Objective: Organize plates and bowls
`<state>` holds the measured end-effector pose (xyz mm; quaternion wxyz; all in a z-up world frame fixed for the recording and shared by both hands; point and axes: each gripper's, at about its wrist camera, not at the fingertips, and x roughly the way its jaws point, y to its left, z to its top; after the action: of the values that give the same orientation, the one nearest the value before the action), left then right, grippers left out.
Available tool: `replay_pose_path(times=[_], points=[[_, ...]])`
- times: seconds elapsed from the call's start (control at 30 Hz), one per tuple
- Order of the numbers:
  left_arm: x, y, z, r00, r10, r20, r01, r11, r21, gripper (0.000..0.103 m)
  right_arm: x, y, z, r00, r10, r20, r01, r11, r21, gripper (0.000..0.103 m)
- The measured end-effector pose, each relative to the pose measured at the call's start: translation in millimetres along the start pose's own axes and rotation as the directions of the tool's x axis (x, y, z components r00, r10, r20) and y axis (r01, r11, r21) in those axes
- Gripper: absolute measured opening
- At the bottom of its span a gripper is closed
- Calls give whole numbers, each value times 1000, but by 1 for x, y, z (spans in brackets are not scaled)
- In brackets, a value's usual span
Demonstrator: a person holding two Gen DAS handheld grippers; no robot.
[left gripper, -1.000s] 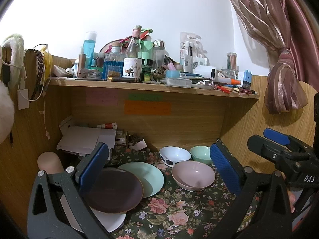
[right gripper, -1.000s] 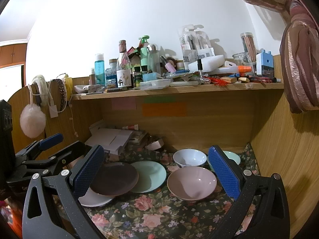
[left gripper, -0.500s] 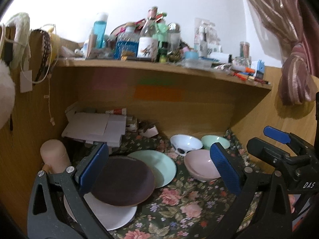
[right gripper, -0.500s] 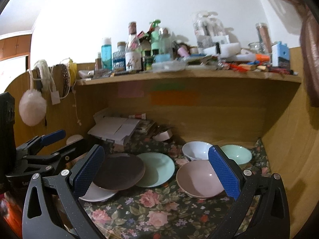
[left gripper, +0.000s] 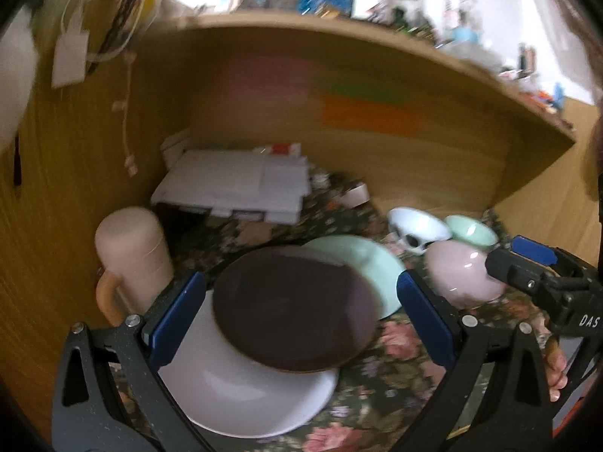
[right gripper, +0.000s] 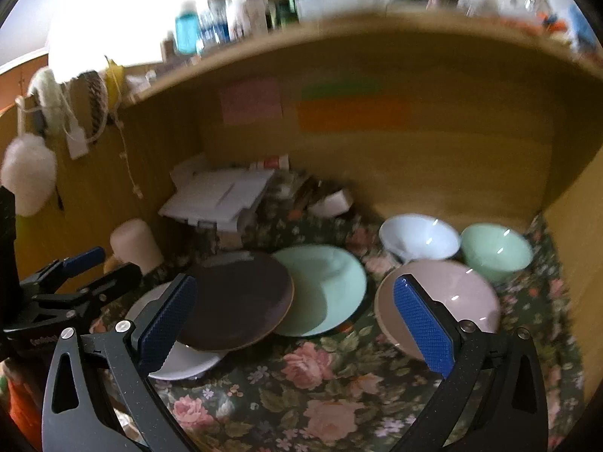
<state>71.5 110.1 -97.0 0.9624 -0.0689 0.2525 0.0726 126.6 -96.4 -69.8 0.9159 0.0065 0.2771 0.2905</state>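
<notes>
A dark brown plate (left gripper: 294, 309) lies on top of a white plate (left gripper: 241, 395) and overlaps a mint green plate (left gripper: 361, 260). To the right stand a pink bowl (left gripper: 465, 275), a white bowl (left gripper: 418, 228) and a mint bowl (left gripper: 471, 228). My left gripper (left gripper: 301, 320) is open and empty, its fingers either side of the brown plate, above it. My right gripper (right gripper: 297, 324) is open and empty above the plates; the brown plate (right gripper: 237, 301), green plate (right gripper: 320, 290) and pink bowl (right gripper: 448, 297) show there.
A beige flask with a handle (left gripper: 132, 260) stands at the left wall. White boxes (left gripper: 233, 188) lie at the back. A floral cloth (right gripper: 301, 395) covers the desk. A cluttered shelf (right gripper: 339, 34) hangs overhead. Wooden walls close both sides.
Both grippers have moved forward and tilted down toward the dishes; the views are blurred by the motion. The dishes have not moved. Both grippers stay open.
</notes>
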Motion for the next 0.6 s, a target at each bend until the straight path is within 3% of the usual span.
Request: replay_pose_path(times=[0.43, 0.5, 0.6], points=[[73, 55, -28, 980, 78, -183, -87, 995, -40, 103, 93, 11, -11, 987, 24, -158, -35, 997, -64, 103], [81, 61, -31, 976, 80, -201, -91, 995, -45, 101, 105, 14, -11, 983, 18, -182, -34, 996, -82, 97], [90, 67, -35, 971, 75, -226, -87, 995, -43, 89, 122, 17, -12, 974, 26, -224, -49, 994, -100, 86]])
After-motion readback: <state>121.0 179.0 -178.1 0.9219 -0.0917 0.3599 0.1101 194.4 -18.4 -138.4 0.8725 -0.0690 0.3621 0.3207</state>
